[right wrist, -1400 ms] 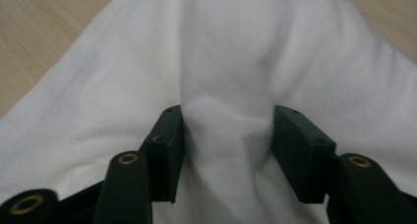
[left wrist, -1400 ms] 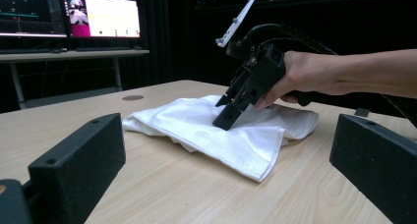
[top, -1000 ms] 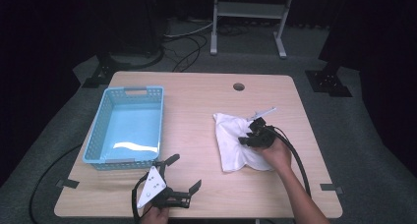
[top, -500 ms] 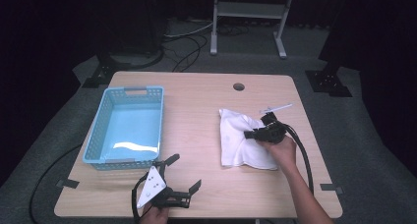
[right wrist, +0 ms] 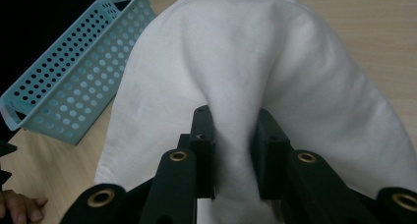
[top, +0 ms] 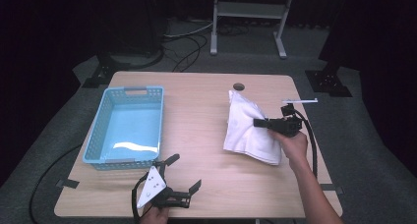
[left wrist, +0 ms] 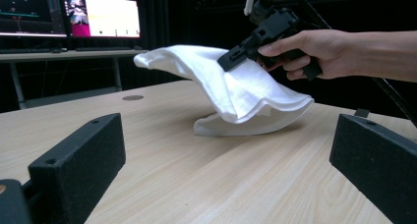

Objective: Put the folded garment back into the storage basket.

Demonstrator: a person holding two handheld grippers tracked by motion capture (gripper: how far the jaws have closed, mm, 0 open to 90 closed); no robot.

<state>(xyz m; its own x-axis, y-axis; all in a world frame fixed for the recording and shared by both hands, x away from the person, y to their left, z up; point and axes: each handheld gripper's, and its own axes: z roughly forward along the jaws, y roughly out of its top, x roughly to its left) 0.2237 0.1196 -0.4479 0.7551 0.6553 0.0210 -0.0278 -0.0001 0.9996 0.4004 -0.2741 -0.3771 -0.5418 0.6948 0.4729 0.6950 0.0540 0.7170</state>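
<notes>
The right gripper [top: 259, 122] has its jaws clamped on a pinch of the white cloth [top: 246, 130], a fold squeezed up between them in the right gripper view, the jaws having just been closing onto it; the near part of the cloth is raised off the wooden surface [top: 201, 116] while its lower edge sags back onto the wood at the person's right. So the grab looks made; what seems left is the carry across and the drop into the blue basket [top: 101, 135], which sits well apart on the left with nothing in it. The left gripper [top: 181, 180] rests near the front edge, jaws wide apart and holding nothing. The cloth is soft, thick and folded in layers, draping in rounded humps; the basket is stiff plastic with perforated walls; the surface is pale, smooth wood grain.
</notes>
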